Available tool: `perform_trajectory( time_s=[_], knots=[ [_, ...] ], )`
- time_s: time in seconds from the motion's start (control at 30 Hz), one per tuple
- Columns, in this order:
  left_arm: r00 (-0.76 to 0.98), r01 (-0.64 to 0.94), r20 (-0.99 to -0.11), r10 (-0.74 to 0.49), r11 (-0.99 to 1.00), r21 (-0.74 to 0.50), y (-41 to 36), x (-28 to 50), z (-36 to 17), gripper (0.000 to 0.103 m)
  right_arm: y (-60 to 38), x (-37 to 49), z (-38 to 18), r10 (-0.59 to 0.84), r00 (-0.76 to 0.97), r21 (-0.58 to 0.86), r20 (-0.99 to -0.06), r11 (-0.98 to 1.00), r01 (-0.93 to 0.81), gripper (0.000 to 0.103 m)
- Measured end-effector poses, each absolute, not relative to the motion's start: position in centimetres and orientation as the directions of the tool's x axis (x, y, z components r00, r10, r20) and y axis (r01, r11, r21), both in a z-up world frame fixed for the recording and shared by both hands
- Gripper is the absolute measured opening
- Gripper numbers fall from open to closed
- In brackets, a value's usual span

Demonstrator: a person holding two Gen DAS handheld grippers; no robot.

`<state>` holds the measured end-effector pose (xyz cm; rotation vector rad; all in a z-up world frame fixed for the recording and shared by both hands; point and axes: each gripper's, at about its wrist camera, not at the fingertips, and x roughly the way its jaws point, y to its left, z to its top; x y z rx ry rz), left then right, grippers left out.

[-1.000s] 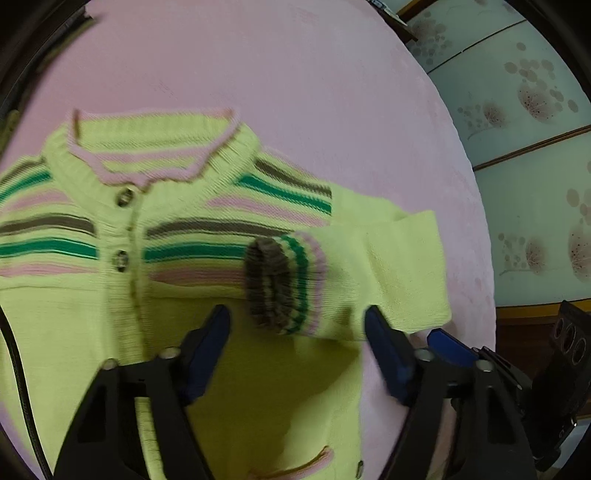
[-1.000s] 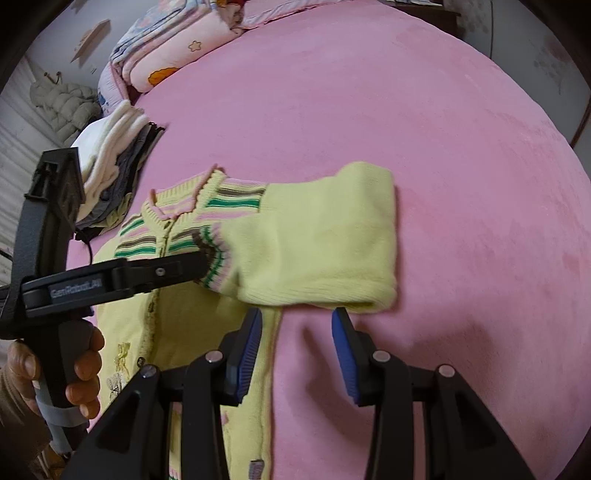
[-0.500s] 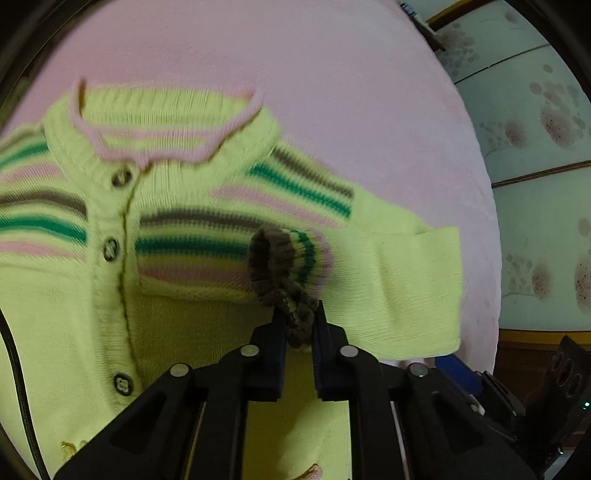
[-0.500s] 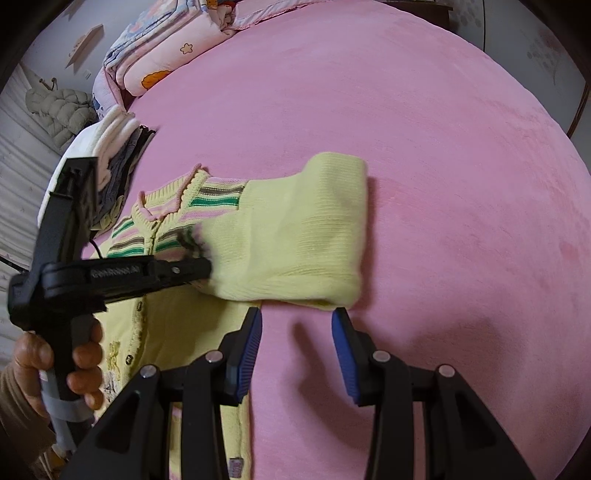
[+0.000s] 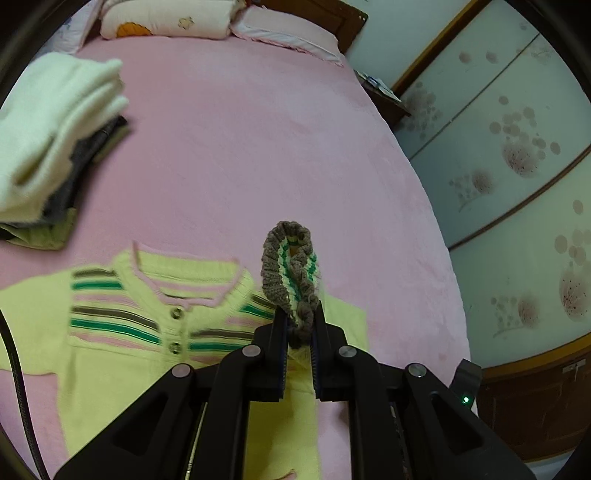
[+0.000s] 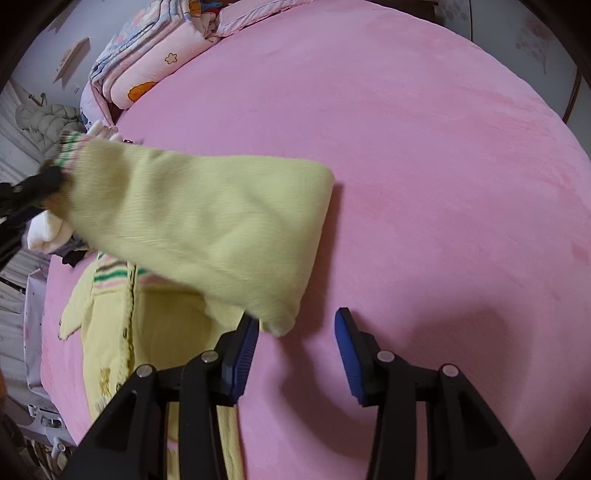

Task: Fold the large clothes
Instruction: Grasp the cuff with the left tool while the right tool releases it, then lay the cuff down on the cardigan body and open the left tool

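Pink bed, left tongs clamping cardigan cuff, right tongs spread, empty

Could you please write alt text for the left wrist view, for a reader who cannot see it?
The left gripper is shut on the striped cuff of a yellow cardigan, holding it up above the garment, which lies buttoned on a pink bed. A stack of folded clothes sits at far left, with pillows beyond.

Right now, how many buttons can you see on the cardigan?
2: upper button just below the collar, lower button beneath it on the placket. More may be hidden behind the left gripper.
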<state>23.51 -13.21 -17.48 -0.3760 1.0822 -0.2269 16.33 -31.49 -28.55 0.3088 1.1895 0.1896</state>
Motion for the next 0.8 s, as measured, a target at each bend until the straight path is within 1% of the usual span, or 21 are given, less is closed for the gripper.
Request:
perform_trajectory(
  time_s=[0.1, 0.13, 0.17, 0.2, 0.23, 0.37, 0.5, 0.6, 0.67, 0.8],
  knots=[
    [0.478, -0.025, -0.821, -0.313, 0.929, -0.368, -10.3, 23.0, -16.2, 0.008, -30.1, 17.1, -28.6, 0.305, 0.375, 0.321, -0.876, 0.947, -0.02, 0.042],
    [0.485, -0.033, -0.822, -0.3, 0.932, -0.36, -9.6, 22.9, -16.1, 0.009, -29.6, 17.2, -28.4, 0.304, 0.386, 0.313, -0.871, 0.949, -0.041, 0.036],
    [0.489, -0.038, -0.821, -0.294, 0.933, -0.357, -8.3, 22.5, -15.6, 0.009, -28.8, 17.3, -28.0, 0.298, 0.401, 0.295, -0.866, 0.953, -0.072, 0.021],
    [0.494, -0.052, -0.824, -0.277, 0.937, -0.346, -7.5, 22.4, -15.7, 0.009, -28.0, 17.3, -27.7, 0.283, 0.413, 0.265, -0.866, 0.959, -0.1, 0.016],
    [0.497, -0.067, -0.829, -0.256, 0.941, -0.331, -6.7, 22.3, -15.9, 0.009, -27.3, 17.2, -27.3, 0.263, 0.426, 0.231, -0.866, 0.965, -0.126, 0.015],
    [0.497, -0.114, -0.845, -0.198, 0.95, -0.29, -2.6, 21.5, -17.3, 0.009, -23.9, 16.9, -26.7, 0.214, 0.457, 0.119, -0.863, 0.967, -0.226, 0.015],
    [0.483, -0.143, -0.859, -0.172, 0.952, -0.271, -0.4, 20.7, -20.1, 0.009, -22.2, 16.8, -27.2, 0.168, 0.446, 0.053, -0.879, 0.965, -0.258, 0.015],
    [0.444, -0.15, -0.886, -0.133, 0.964, -0.22, 0.2, 20.5, -23.2, 0.009, -21.7, 16.7, -27.6, 0.153, 0.424, 0.037, -0.893, 0.963, -0.269, 0.018],
    [0.407, -0.159, -0.906, -0.121, 0.967, -0.201, 0.8, 20.1, -25.2, 0.009, -21.7, 16.6, -27.5, 0.157, 0.407, 0.045, -0.9, 0.961, -0.271, 0.025],
    [0.351, -0.162, -0.929, -0.114, 0.97, -0.18, 1.2, 19.4, -28.2, 0.012, -22.4, 16.3, -27.1, 0.184, 0.387, 0.08, -0.904, 0.959, -0.27, 0.032]
  ],
)
